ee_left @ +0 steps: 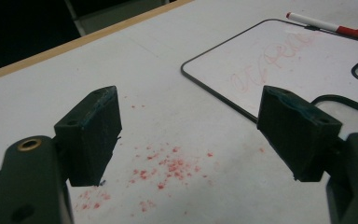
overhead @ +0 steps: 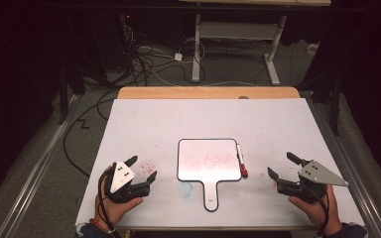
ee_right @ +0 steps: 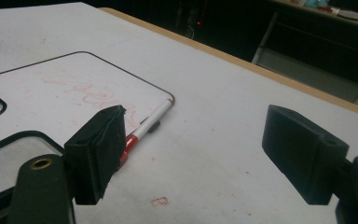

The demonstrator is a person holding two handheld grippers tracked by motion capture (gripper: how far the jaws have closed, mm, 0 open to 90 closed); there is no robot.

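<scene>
- We hold our left gripper [overhead: 143, 167] over the bench [overhead: 144, 119] near its front left corner, jaws spread wide with nothing between them.
- Our right gripper [overhead: 281, 165] hangs near the front right corner, its jaws likewise parted and empty.
- The small whiteboard [overhead: 198, 148] lies flat at the middle of the bench towards the front edge, its handle [overhead: 211, 196] pointing at us.
- The marker [overhead: 241, 161] lies along the whiteboard's right edge, touching it or just beside it, red cap towards the front; in the right gripper view it runs past the left jaw, clear of both pads.
- Faint red writing [overhead: 209, 159] covers the whiteboard face, too pale to read.
- Red specks [ee_left: 168, 163] dot the bench in front of the left gripper, and a pale blue smudge [overhead: 185, 188] sits left of the handle.
- We judge the work not yet begun: neither gripper touches marker or whiteboard, and the reach, the grasp and whatever follows are all left.
</scene>
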